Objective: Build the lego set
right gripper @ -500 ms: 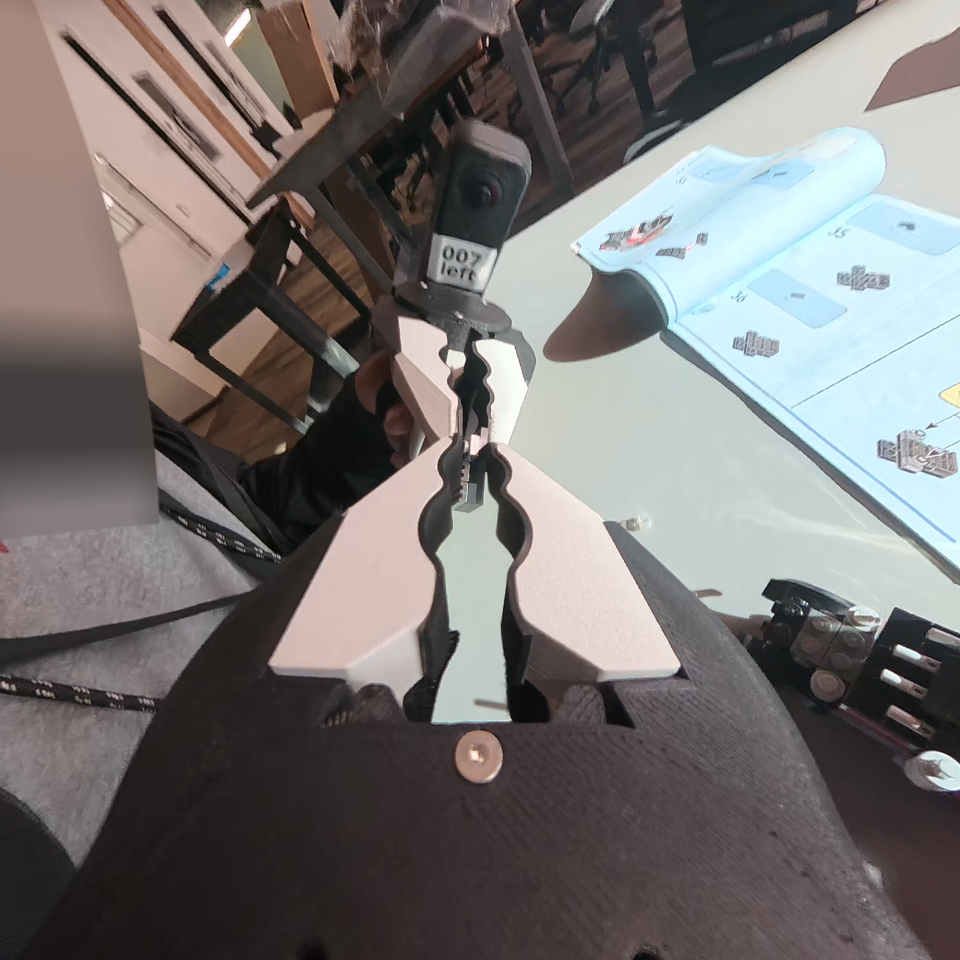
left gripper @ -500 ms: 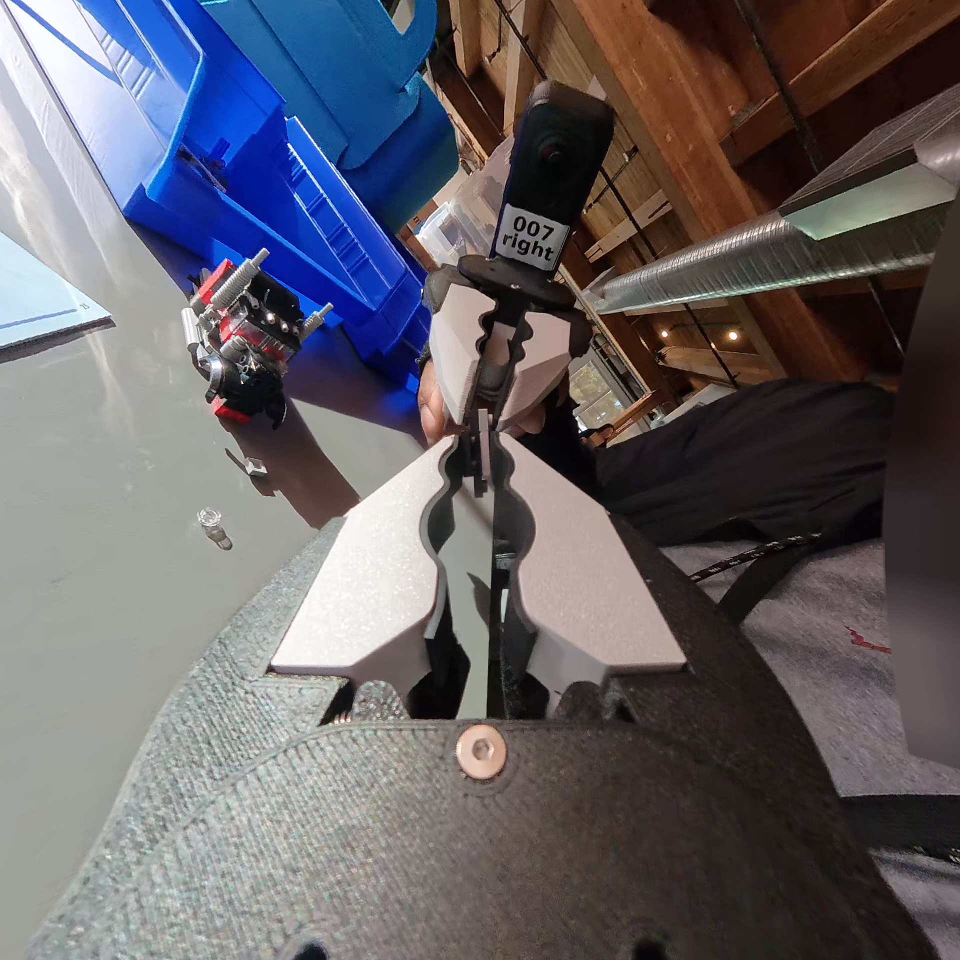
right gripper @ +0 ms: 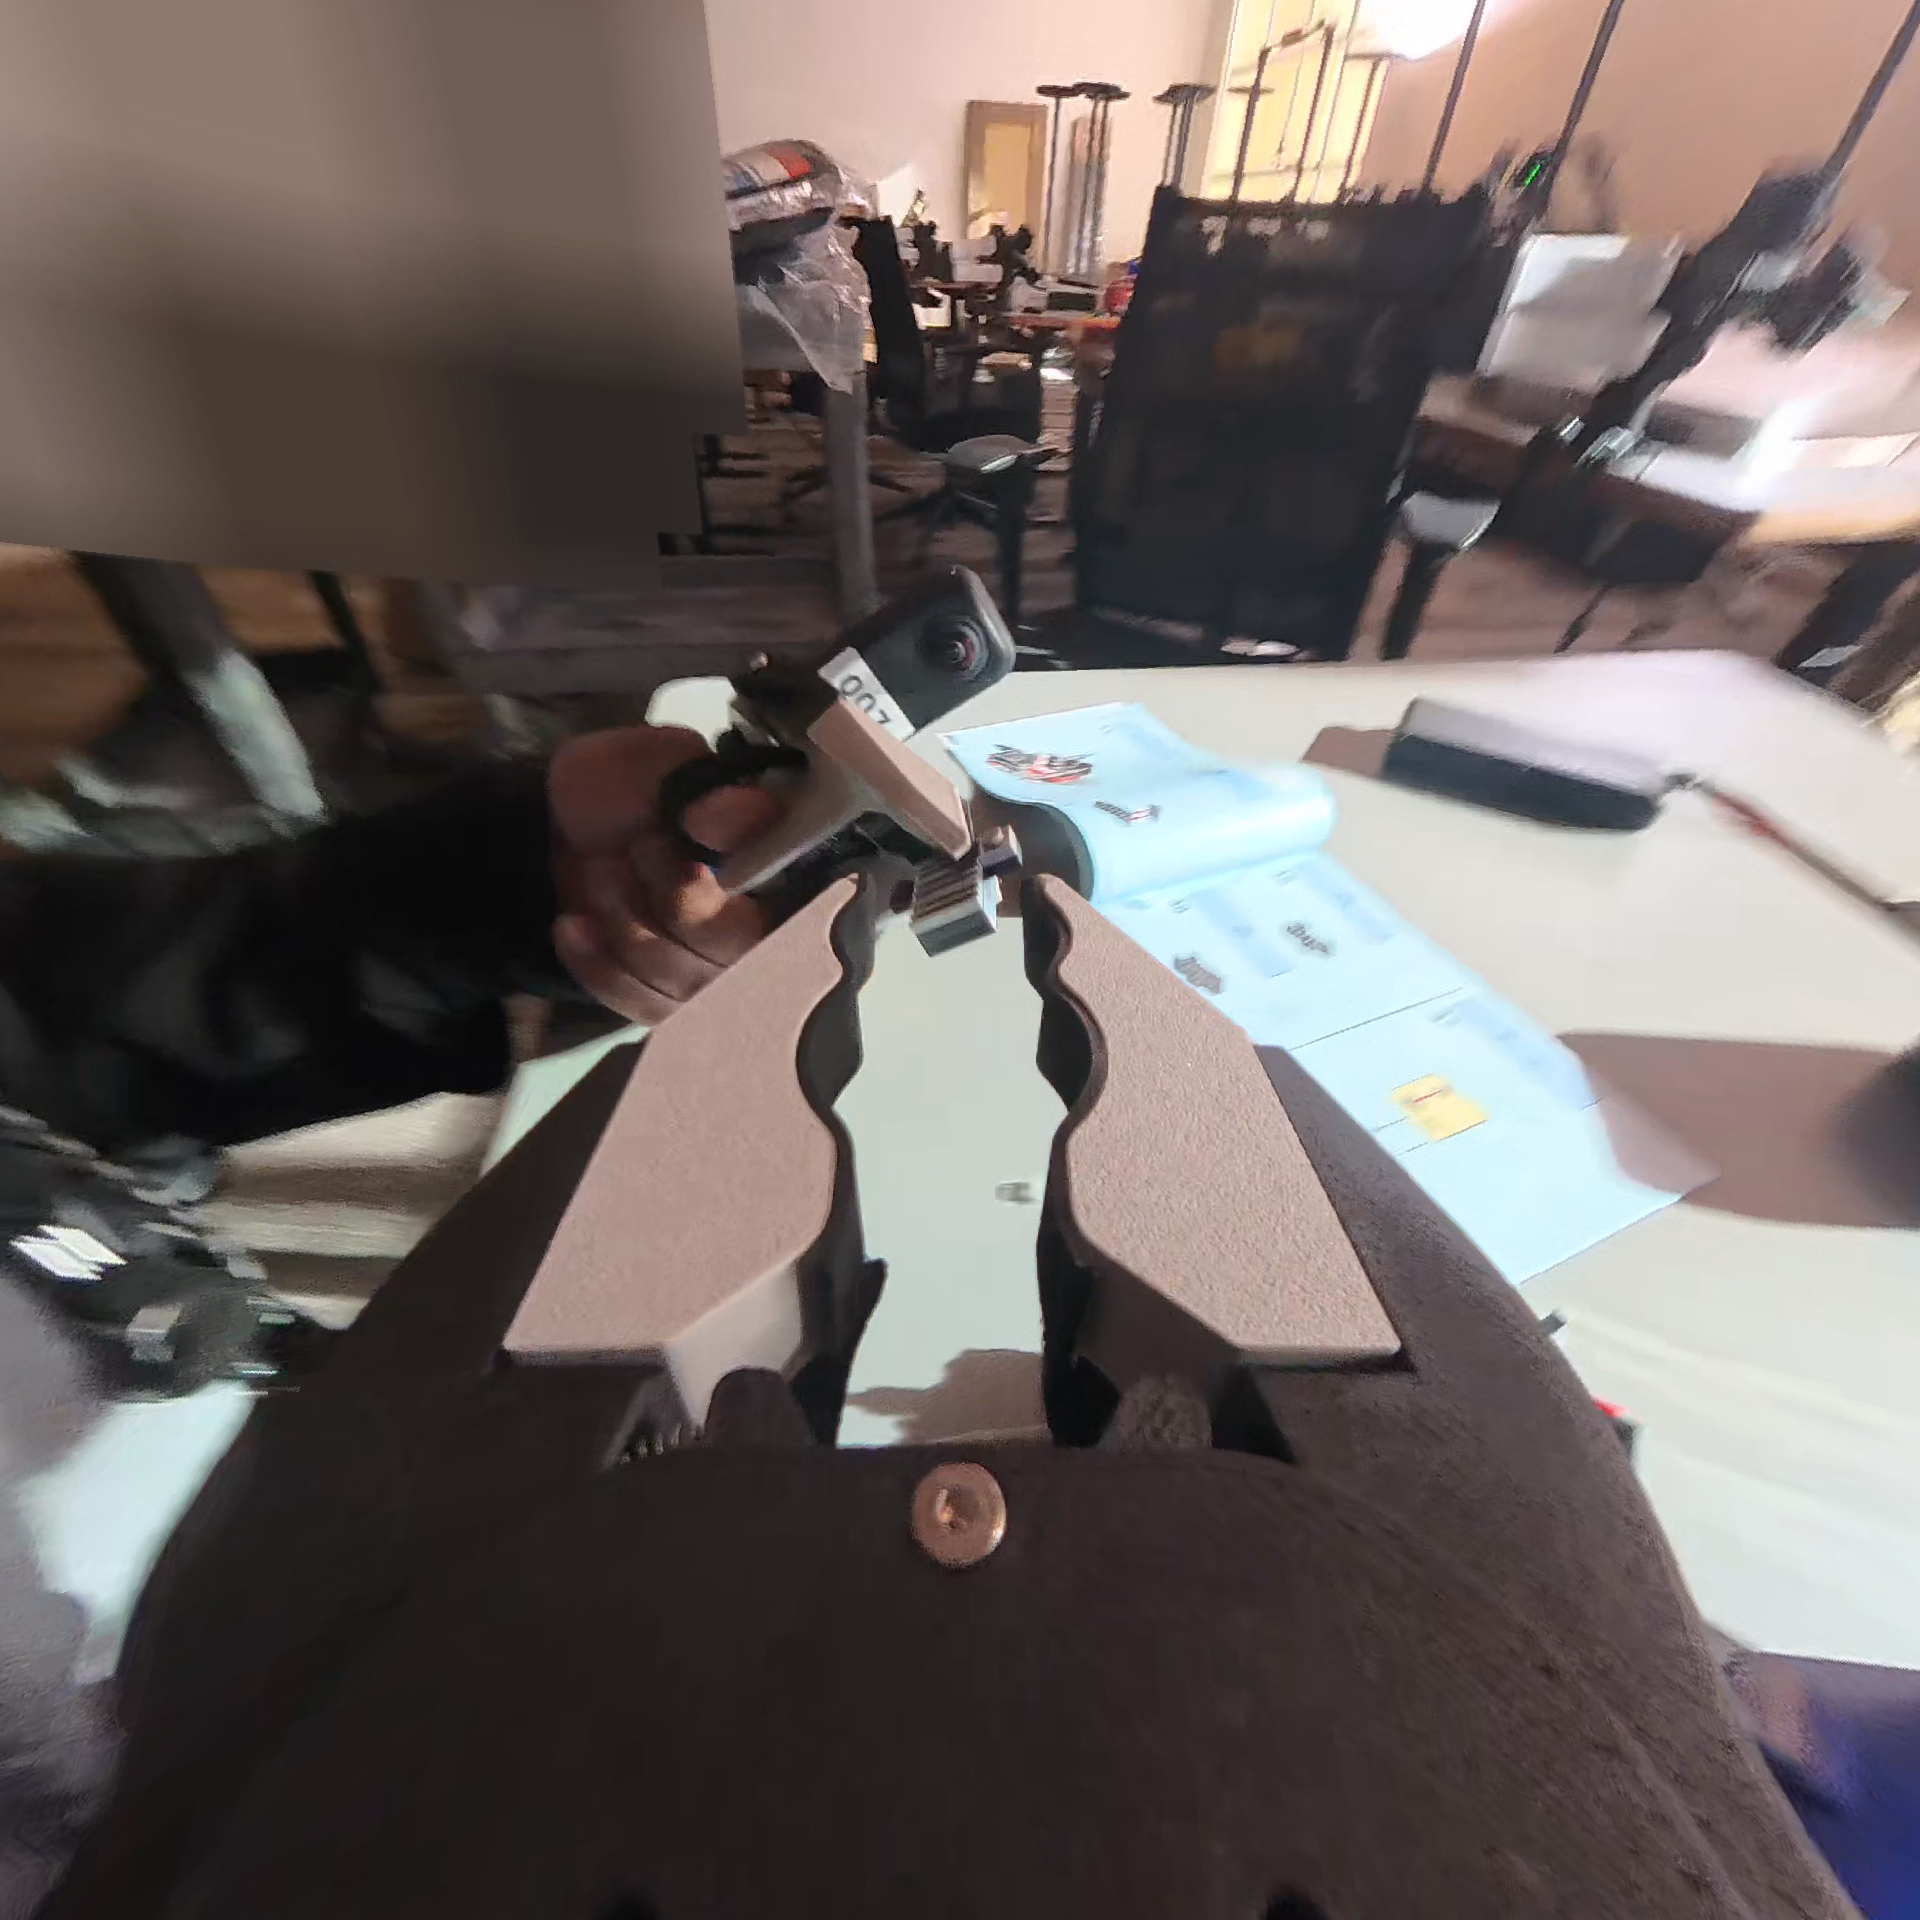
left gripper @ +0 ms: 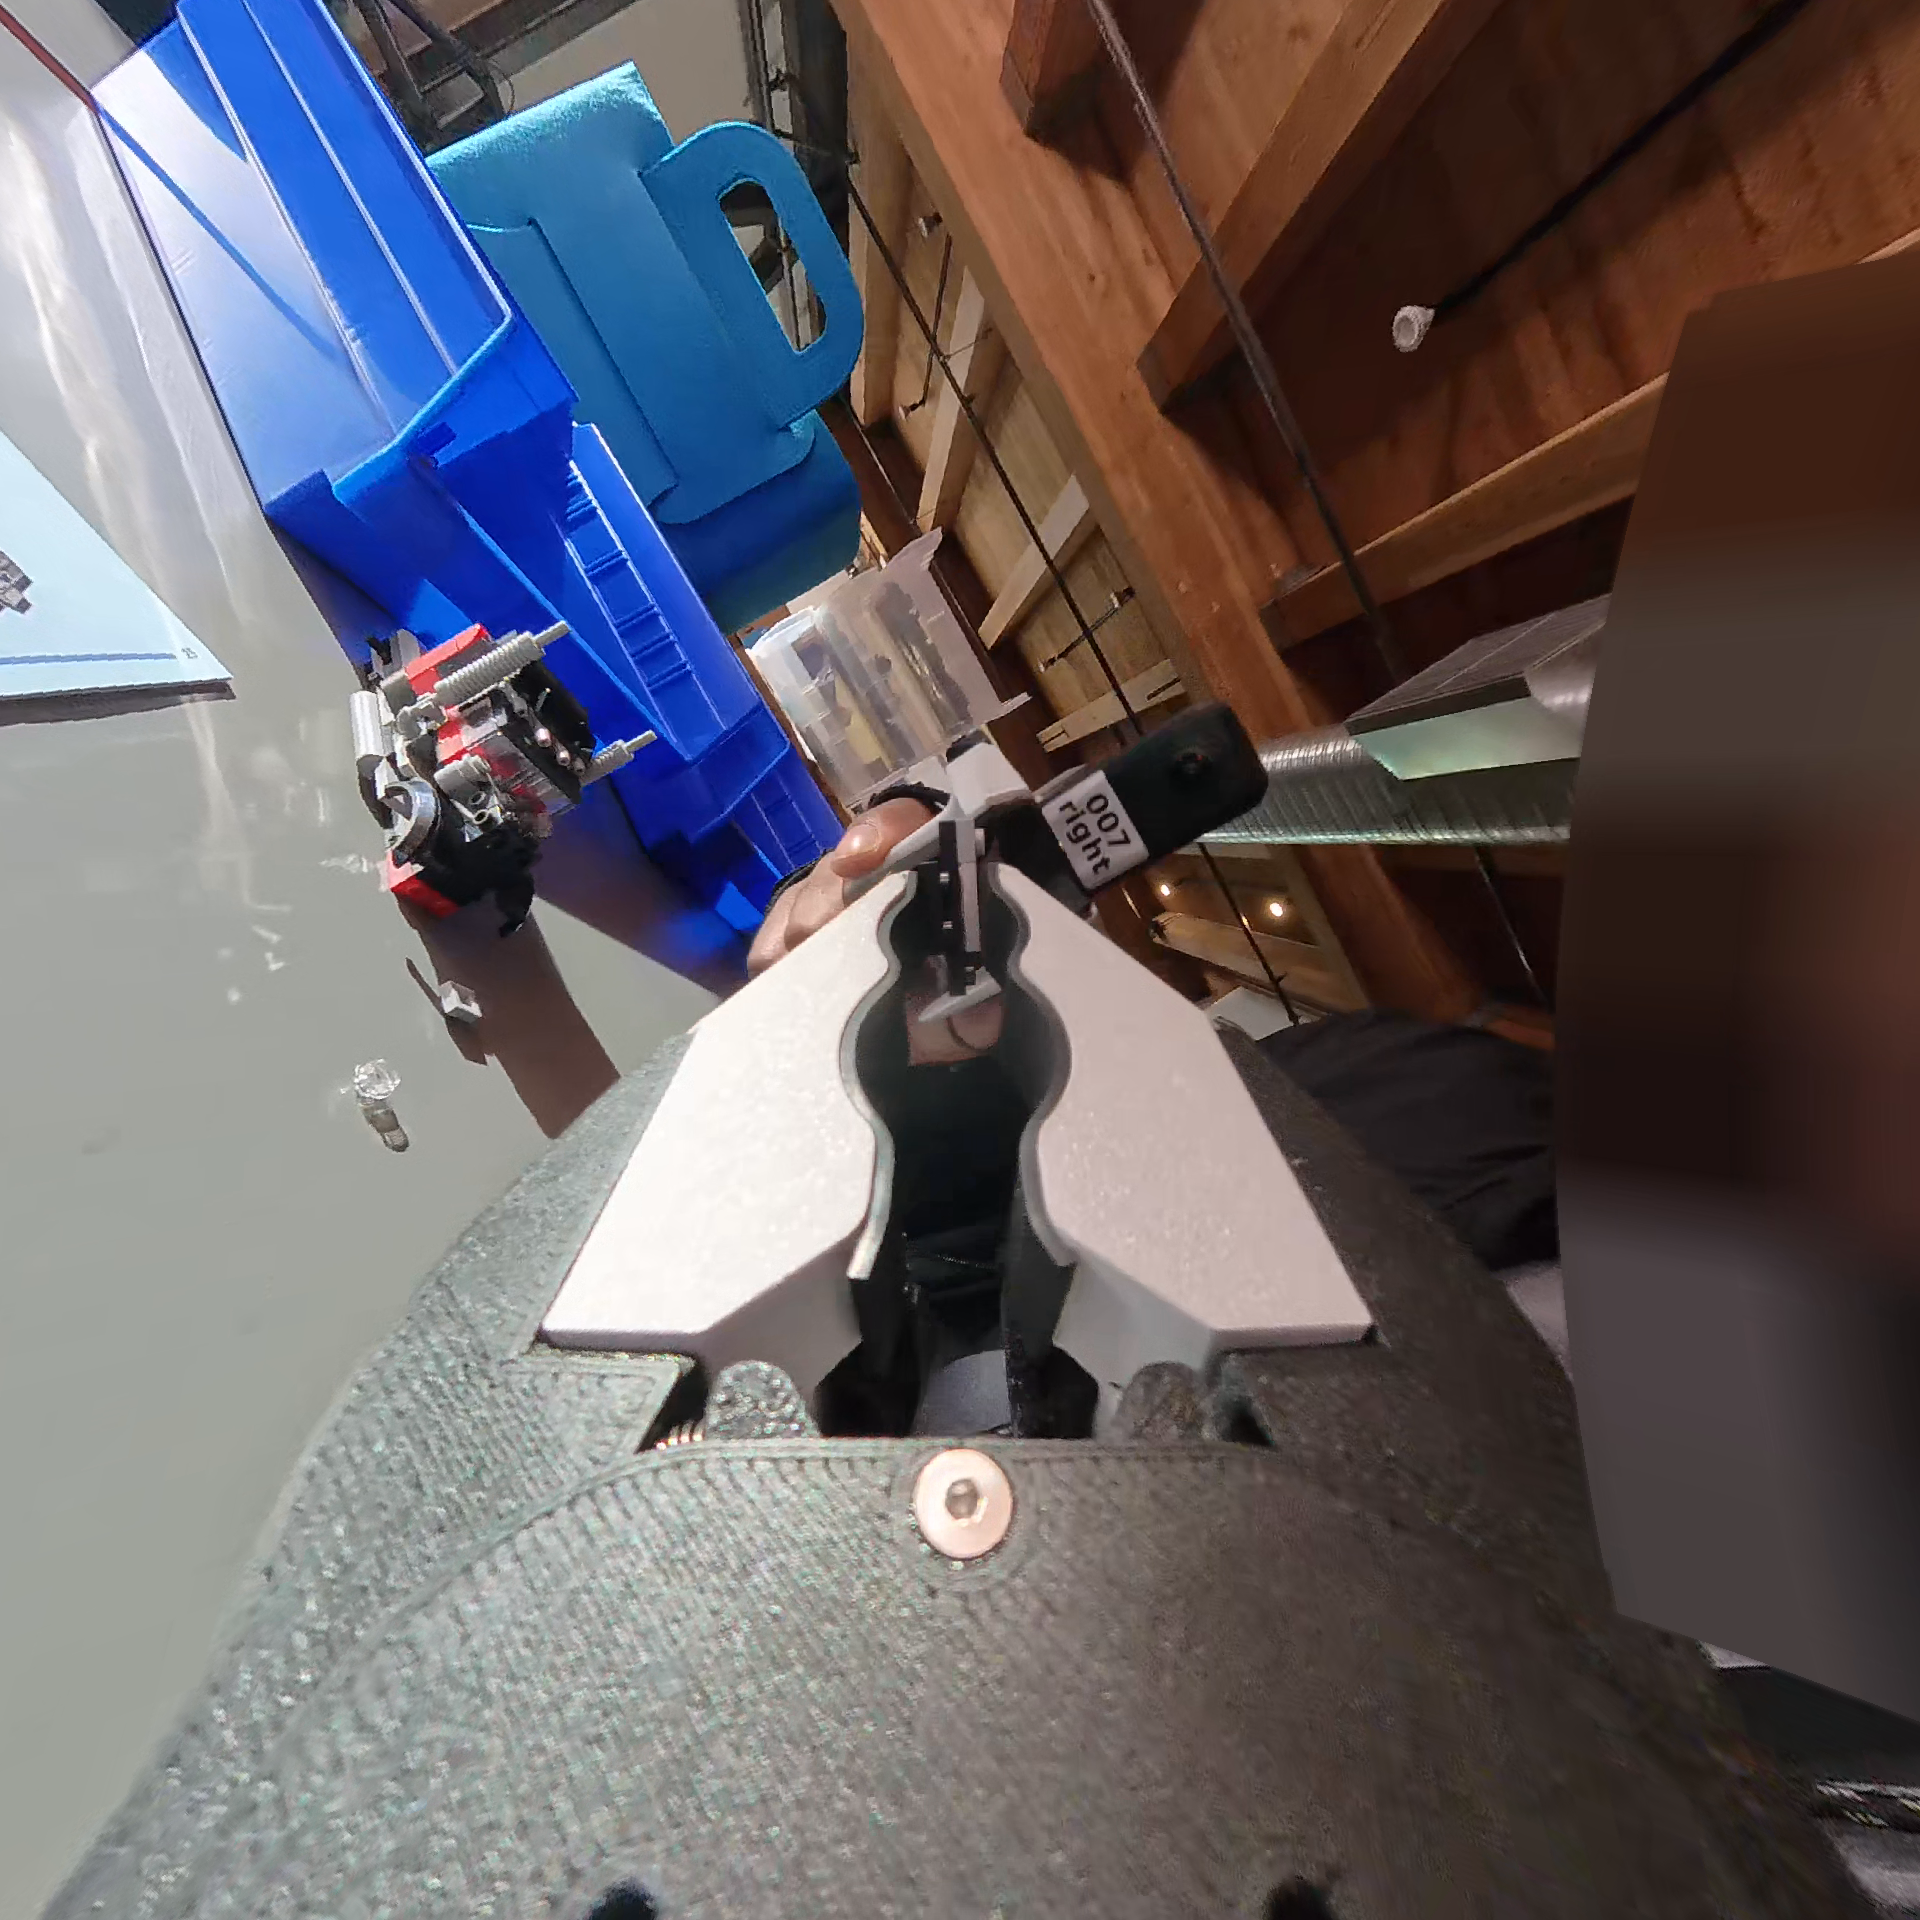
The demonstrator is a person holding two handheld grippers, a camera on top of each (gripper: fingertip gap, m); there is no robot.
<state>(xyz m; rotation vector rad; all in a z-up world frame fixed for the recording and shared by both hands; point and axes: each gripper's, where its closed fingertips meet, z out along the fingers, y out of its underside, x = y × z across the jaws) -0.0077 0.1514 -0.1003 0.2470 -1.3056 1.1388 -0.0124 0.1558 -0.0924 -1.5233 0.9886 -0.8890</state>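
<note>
Half a second ago both tongs pinched the small grey piece. Now the left tongs alone clamp it and the right tongs stand parted, so the join looks done. On the tabletop at ten o'clock sits one part-built model, with two loose bits, grey bit and clear bit, and one booklet.

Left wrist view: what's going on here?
A person holds both grippers tip to tip. The left gripper is shut on a small grey lego piece; the right gripper has its jaws open on either side of it. The part-built model sits on the table by the blue bins.
</note>
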